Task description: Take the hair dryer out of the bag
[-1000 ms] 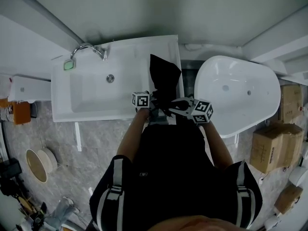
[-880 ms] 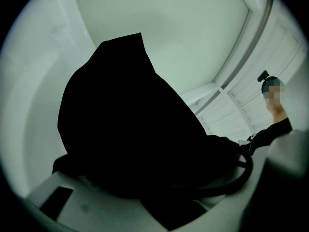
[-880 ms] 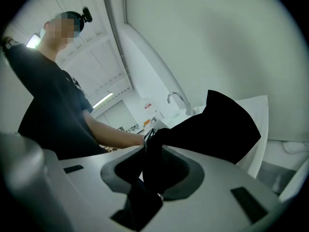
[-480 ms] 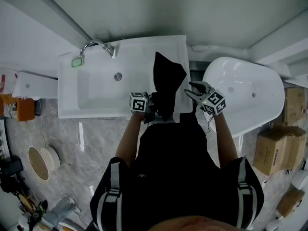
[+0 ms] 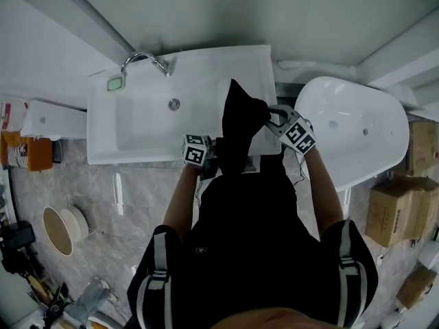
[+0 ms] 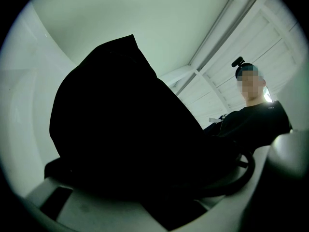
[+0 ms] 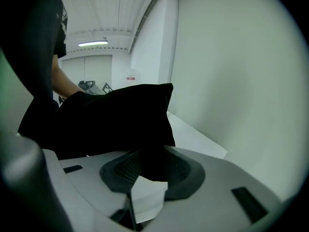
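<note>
Left tongs (image 5: 214, 153) low on bag (image 5: 240, 122) edge, right tongs (image 7: 147, 170) on its corner.

One bag (image 5: 241, 123); two grippers (image 5: 212, 153) (image 5: 272, 114); one sink (image 5: 137, 125); one bathtub (image 5: 357, 136); one faucet (image 5: 144, 60).

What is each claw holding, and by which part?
Both hold the black bag: the right claw pinches a fabric corner, and the left claw appears to grip its lower edge.

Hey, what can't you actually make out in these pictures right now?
Hair dryer: in no view; the black bag would hide it.
Left gripper, its jaws: left gripper view, dark bag fabric covers them.
Bag's opening: no view shows it; right gripper pinches only a corner.
</note>
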A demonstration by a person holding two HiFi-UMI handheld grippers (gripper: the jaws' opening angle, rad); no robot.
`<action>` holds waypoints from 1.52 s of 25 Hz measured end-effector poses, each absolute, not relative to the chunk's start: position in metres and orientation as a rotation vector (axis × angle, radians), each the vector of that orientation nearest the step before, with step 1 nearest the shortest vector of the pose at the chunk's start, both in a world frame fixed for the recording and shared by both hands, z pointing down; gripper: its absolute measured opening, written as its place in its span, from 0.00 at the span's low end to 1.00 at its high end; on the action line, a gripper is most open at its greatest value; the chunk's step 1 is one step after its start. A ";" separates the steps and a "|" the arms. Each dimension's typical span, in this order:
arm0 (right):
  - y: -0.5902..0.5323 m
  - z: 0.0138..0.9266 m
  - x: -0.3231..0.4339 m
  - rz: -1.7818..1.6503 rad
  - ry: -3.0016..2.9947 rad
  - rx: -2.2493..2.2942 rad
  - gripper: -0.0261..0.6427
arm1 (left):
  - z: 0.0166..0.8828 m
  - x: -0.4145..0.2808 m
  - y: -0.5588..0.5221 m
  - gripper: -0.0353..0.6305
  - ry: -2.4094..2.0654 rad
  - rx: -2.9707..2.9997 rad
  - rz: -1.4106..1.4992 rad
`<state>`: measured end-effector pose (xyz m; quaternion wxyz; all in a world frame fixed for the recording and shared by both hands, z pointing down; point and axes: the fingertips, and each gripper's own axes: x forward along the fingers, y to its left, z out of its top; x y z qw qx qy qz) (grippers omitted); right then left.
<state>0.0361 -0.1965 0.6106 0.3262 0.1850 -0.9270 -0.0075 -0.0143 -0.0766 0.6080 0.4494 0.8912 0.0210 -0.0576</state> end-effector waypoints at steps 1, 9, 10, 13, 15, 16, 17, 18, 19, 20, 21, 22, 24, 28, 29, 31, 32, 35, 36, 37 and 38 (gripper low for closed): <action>-0.193 0.612 0.034 -0.013 -2.430 0.474 0.25 | 0.608 -0.015 -0.074 0.35 0.056 2.203 -0.141; -0.212 0.597 0.039 0.027 -2.441 0.675 0.13 | 0.608 -0.031 -0.069 0.35 0.058 2.235 -0.139; -0.217 0.592 0.042 0.017 -2.440 0.705 0.13 | 0.607 -0.033 -0.068 0.35 0.053 2.233 -0.141; -0.230 0.576 0.048 -0.033 -2.432 0.785 0.13 | 0.603 -0.037 -0.071 0.35 0.030 2.231 -0.149; -0.243 0.559 0.054 -0.056 -2.440 0.878 0.13 | 0.602 -0.039 -0.073 0.36 0.019 2.235 -0.139; -0.251 0.549 0.059 -0.053 -2.454 0.939 0.13 | 0.602 -0.041 -0.073 0.35 0.017 2.237 -0.131; -0.258 0.540 0.064 -0.044 -2.466 0.997 0.13 | 0.602 -0.043 -0.072 0.36 0.018 2.238 -0.124; -0.265 0.533 0.069 -0.037 -2.472 1.041 0.13 | 0.603 -0.044 -0.071 0.36 0.022 2.240 -0.120; -0.271 0.527 0.073 -0.041 -2.470 1.069 0.13 | 0.603 -0.044 -0.069 0.35 0.028 2.242 -0.117; -0.275 0.522 0.076 -0.053 -2.464 1.083 0.13 | 0.603 -0.043 -0.067 0.36 0.035 2.244 -0.113; -0.279 0.519 0.077 -0.067 -2.458 1.090 0.13 | 0.602 -0.042 -0.064 0.35 0.043 2.247 -0.107; -0.282 0.516 0.078 -0.077 -2.452 1.096 0.13 | 0.602 -0.041 -0.061 0.35 0.052 2.249 -0.098; -0.290 0.511 0.080 -0.086 -2.443 1.116 0.13 | 0.603 -0.040 -0.058 0.36 0.070 2.249 -0.082; -0.310 0.499 0.082 -0.128 -2.423 1.172 0.13 | 0.606 -0.037 -0.055 0.35 0.103 2.242 -0.071; -0.315 0.496 0.083 -0.140 -2.418 1.186 0.13 | 0.607 -0.036 -0.054 0.35 0.111 2.239 -0.075; -0.323 0.489 0.085 -0.157 -2.409 1.212 0.13 | 0.607 -0.033 -0.051 0.35 0.120 2.235 -0.083; -0.328 0.485 0.085 -0.167 -2.406 1.224 0.13 | 0.606 -0.032 -0.050 0.36 0.123 2.235 -0.087; -0.338 0.472 0.090 -0.197 -2.394 1.255 0.13 | 0.605 -0.030 -0.047 0.36 0.128 2.234 -0.105; -0.341 0.468 0.092 -0.206 -2.389 1.265 0.13 | 0.605 -0.030 -0.046 0.36 0.126 2.232 -0.110; -0.344 0.464 0.094 -0.215 -2.386 1.276 0.13 | 0.605 -0.030 -0.046 0.36 0.123 2.228 -0.115; -0.347 0.459 0.096 -0.222 -2.384 1.286 0.13 | 0.605 -0.030 -0.046 0.36 0.119 2.225 -0.120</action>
